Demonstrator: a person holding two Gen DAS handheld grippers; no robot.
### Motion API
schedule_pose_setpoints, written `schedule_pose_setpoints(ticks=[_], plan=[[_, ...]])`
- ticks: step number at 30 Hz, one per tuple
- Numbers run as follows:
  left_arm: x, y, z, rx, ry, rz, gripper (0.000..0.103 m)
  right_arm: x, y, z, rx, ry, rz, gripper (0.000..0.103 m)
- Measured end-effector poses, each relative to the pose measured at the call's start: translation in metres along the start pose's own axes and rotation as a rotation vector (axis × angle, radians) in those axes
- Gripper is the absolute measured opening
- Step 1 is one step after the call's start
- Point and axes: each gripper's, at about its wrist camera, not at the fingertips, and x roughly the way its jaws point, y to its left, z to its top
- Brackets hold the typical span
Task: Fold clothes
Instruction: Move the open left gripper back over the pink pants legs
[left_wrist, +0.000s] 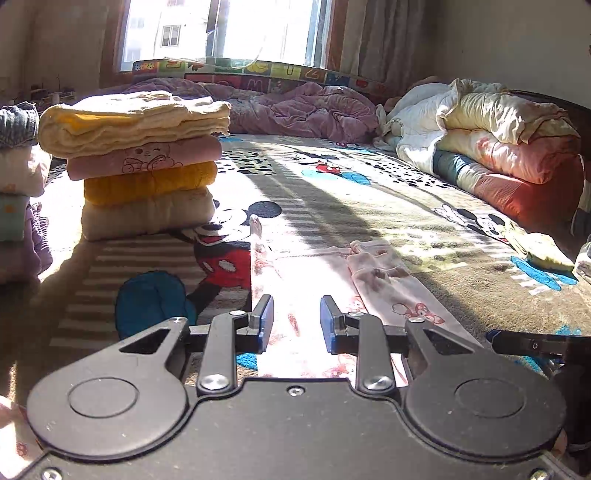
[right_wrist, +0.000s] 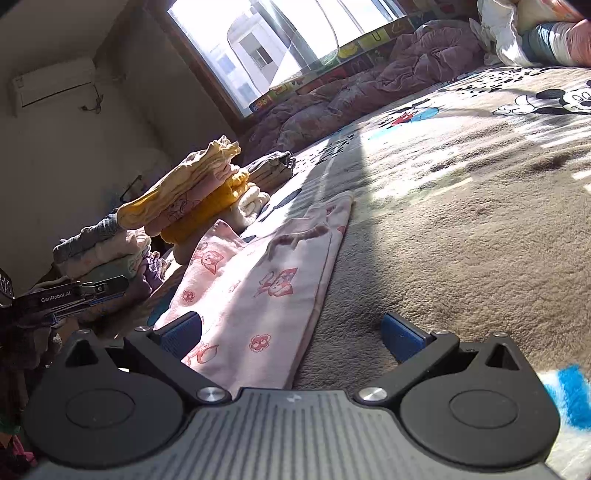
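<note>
A bed covered by a cartoon-mouse blanket (left_wrist: 369, 206) filled both views, with rumpled quilts (left_wrist: 480, 140) heaped along its far and right-hand edges under a bright window (left_wrist: 229, 29). On the left side of the blanket stood a stack of folded clothes (left_wrist: 147, 162), four pieces high with a yellow one on top, and a second pile (left_wrist: 18, 192) sat just beside it at the edge of the left wrist view, so a good share of the folding looked already done. What remained in hand was a pair of pink printed trousers (right_wrist: 258, 280), laid out flat and lengthwise near the middle of the blanket, one leg lying partly over the other (not yet folded down to a stackable size, as far as I could judge). A small yellow piece (left_wrist: 546, 251) lay loose well off to the right, probably still waiting its turn. The left gripper (left_wrist: 297, 325) hovered just over the trousers with its blue pads a modest gap apart and nothing pinched between them. The right gripper (right_wrist: 295, 336) sat low with its jaws spread wide across the trousers' edge, one pad over the pink cloth and the other over bare blanket, gripping nothing.
</note>
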Motion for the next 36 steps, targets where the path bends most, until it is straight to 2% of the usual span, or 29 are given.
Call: schedule_pose_setpoints(ticks=[1,2,4,7,10,13,15,16,17,19,22,25,27,30,33,34,36], plan=[[0.012,-0.004,0.0,0.024,0.038,0.017,0.026,0.0,0.0,0.0,0.003,-0.001,0.003,0.103],[0.025,0.0,-0.001,0.015,0.094,0.069,0.026,0.0,-0.001,0.0,0.006,-0.003,0.006,0.103],[0.04,0.017,-0.003,-0.037,0.148,0.197,0.024,-0.001,-0.003,0.0,0.013,-0.006,0.013,0.103],[0.029,0.037,0.009,-0.12,0.078,0.157,0.022,-0.001,-0.003,0.0,0.015,-0.01,0.017,0.103],[0.03,0.028,0.023,-0.081,0.035,0.104,0.022,-0.001,-0.004,-0.001,0.015,-0.012,0.018,0.103],[0.051,0.025,0.022,-0.095,0.078,0.058,0.022,-0.001,-0.005,0.0,0.021,-0.016,0.025,0.103],[0.074,0.027,0.015,-0.086,0.184,0.11,0.022,-0.001,-0.006,-0.001,0.023,-0.018,0.028,0.103],[0.078,0.028,0.012,-0.076,0.196,0.164,0.022,-0.001,-0.006,-0.001,0.024,-0.019,0.028,0.103],[0.075,0.03,0.012,-0.088,0.176,0.168,0.022,-0.001,-0.006,-0.001,0.025,-0.019,0.029,0.103],[0.062,0.037,0.018,-0.144,0.108,0.118,0.022,-0.001,-0.006,-0.001,0.026,-0.02,0.029,0.103],[0.047,0.035,0.025,-0.146,0.034,0.063,0.022,-0.001,-0.006,-0.001,0.027,-0.021,0.03,0.103],[0.049,0.033,0.026,-0.145,0.055,-0.008,0.022,-0.001,-0.006,-0.001,0.028,-0.022,0.031,0.103],[0.044,0.034,0.029,-0.149,0.08,-0.005,0.022,-0.001,-0.006,-0.001,0.029,-0.022,0.032,0.103],[0.021,0.034,0.029,-0.151,0.069,-0.116,0.022,-0.001,-0.007,-0.001,0.031,-0.023,0.034,0.103],[0.008,0.031,0.012,-0.152,0.116,-0.223,0.022,-0.001,-0.008,0.0,0.035,-0.024,0.037,0.103],[0.007,0.029,0.003,-0.144,0.145,-0.228,0.024,-0.001,-0.008,0.0,0.035,-0.025,0.037,0.103],[0.016,0.028,-0.018,-0.114,0.235,-0.119,0.023,-0.001,-0.008,0.0,0.035,-0.025,0.037,0.103]])
